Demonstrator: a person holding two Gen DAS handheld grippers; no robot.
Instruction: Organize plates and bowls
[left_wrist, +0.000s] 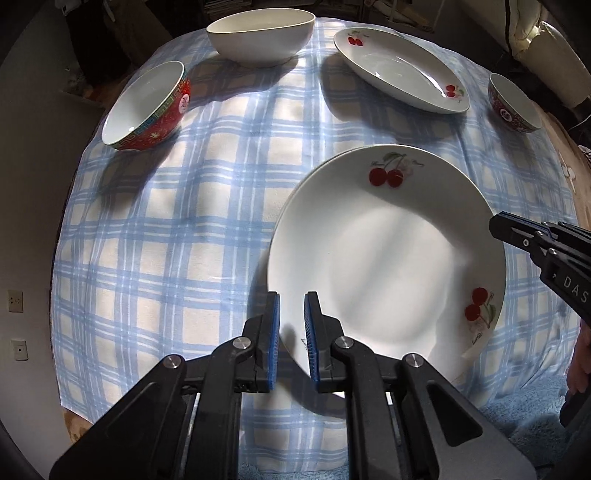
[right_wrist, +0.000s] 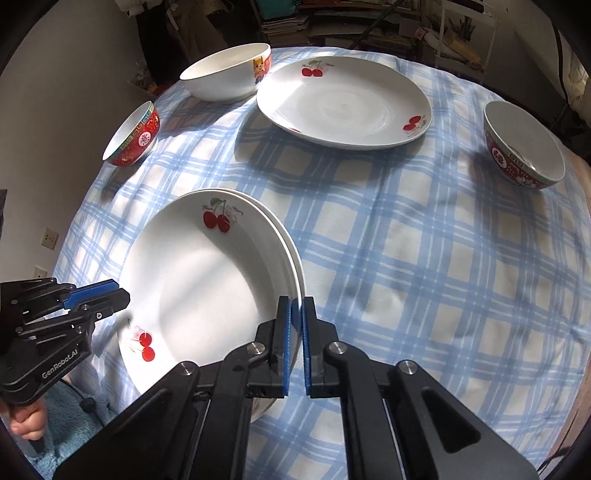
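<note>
A stack of two white cherry-print plates sits near the front of the checked tablecloth. My left gripper straddles the stack's left rim with a small gap between its blue pads; it also shows in the right wrist view. My right gripper is shut on the stack's right rim; its tip shows in the left wrist view. Another cherry plate lies at the back.
A white bowl stands at the back. A red patterned bowl stands at the left and another at the right. The blue checked tablecloth covers the round table.
</note>
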